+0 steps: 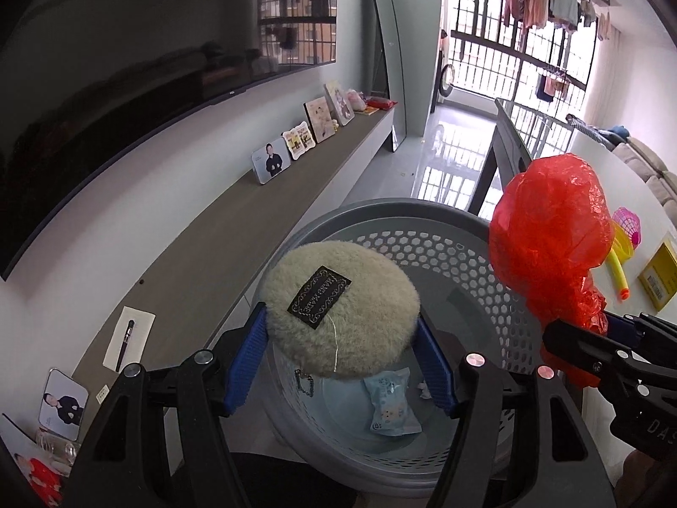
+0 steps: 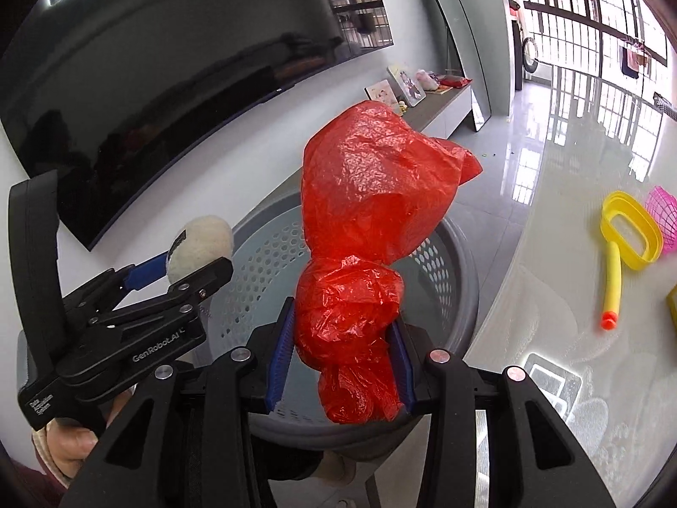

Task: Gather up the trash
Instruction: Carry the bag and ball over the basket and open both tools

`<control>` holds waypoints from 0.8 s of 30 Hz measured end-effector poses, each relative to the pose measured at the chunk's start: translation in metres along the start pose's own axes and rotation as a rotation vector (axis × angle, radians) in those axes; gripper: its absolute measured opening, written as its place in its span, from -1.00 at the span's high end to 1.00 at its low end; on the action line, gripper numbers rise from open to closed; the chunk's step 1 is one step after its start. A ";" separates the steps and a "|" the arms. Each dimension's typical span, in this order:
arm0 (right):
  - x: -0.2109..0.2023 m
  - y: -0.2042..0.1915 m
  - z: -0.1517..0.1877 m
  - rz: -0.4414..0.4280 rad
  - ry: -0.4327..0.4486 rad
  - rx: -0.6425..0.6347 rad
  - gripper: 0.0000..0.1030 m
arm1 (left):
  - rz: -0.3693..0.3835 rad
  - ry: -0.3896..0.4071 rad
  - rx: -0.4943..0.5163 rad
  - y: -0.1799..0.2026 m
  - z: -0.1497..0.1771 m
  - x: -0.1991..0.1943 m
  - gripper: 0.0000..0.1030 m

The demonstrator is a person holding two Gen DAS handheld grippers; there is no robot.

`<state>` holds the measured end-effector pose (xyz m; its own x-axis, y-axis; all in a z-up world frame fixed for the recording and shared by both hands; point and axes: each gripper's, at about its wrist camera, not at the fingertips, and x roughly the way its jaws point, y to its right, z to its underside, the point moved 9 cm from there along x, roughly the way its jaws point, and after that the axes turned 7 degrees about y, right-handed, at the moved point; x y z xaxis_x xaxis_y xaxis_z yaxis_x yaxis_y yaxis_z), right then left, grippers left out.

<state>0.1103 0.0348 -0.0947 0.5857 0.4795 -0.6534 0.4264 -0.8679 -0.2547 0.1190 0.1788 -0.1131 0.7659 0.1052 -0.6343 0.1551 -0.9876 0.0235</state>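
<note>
Left gripper (image 1: 342, 334) – jaws clamped on the fluffy round pad (image 1: 342, 309), held flat directly over the grey perforated basket (image 1: 444, 254), the nearer load to its centre. Right gripper (image 2: 342, 338) – jaws clamped on the neck of the red plastic bag (image 2: 372, 194), long axis toward 12 o'clock, above the basket rim. A blue packet (image 1: 391, 402) lies on the basket floor below; judged step: release.
</note>
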 end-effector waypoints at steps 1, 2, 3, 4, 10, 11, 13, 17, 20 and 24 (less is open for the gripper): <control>0.003 -0.001 0.001 -0.004 -0.007 0.004 0.24 | 0.002 -0.005 -0.004 0.001 0.002 0.001 -0.28; 0.005 -0.002 0.003 -0.006 -0.013 0.007 0.24 | 0.003 -0.010 -0.005 0.001 0.002 0.002 -0.28; 0.007 -0.002 0.003 -0.006 -0.021 0.008 0.24 | 0.003 -0.014 -0.005 0.002 0.003 0.003 -0.28; 0.010 -0.002 0.004 -0.008 -0.028 0.008 0.24 | 0.003 -0.016 -0.004 0.002 0.004 0.003 -0.28; 0.014 0.000 0.004 -0.015 -0.043 0.005 0.22 | 0.002 -0.018 -0.009 0.005 0.005 0.002 -0.28; 0.018 0.002 0.003 -0.013 -0.045 0.004 0.21 | 0.004 -0.020 -0.010 0.005 0.005 0.002 -0.28; 0.020 0.003 0.001 -0.013 -0.043 0.006 0.13 | 0.007 -0.018 -0.011 0.005 0.005 0.003 -0.28; 0.023 0.004 -0.001 -0.022 -0.032 0.012 -0.13 | 0.011 -0.013 -0.010 0.007 0.005 0.000 -0.36; 0.026 0.005 -0.001 -0.021 -0.031 0.013 -0.13 | 0.009 -0.009 -0.006 0.008 0.004 0.000 -0.41; 0.026 0.007 -0.001 -0.020 -0.029 0.023 -0.13 | 0.007 -0.013 -0.005 0.009 0.006 -0.001 -0.48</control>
<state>0.1293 0.0413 -0.1132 0.5569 0.4934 -0.6681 0.4219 -0.8610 -0.2842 0.1163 0.1694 -0.1169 0.7590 0.0969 -0.6438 0.1528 -0.9878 0.0314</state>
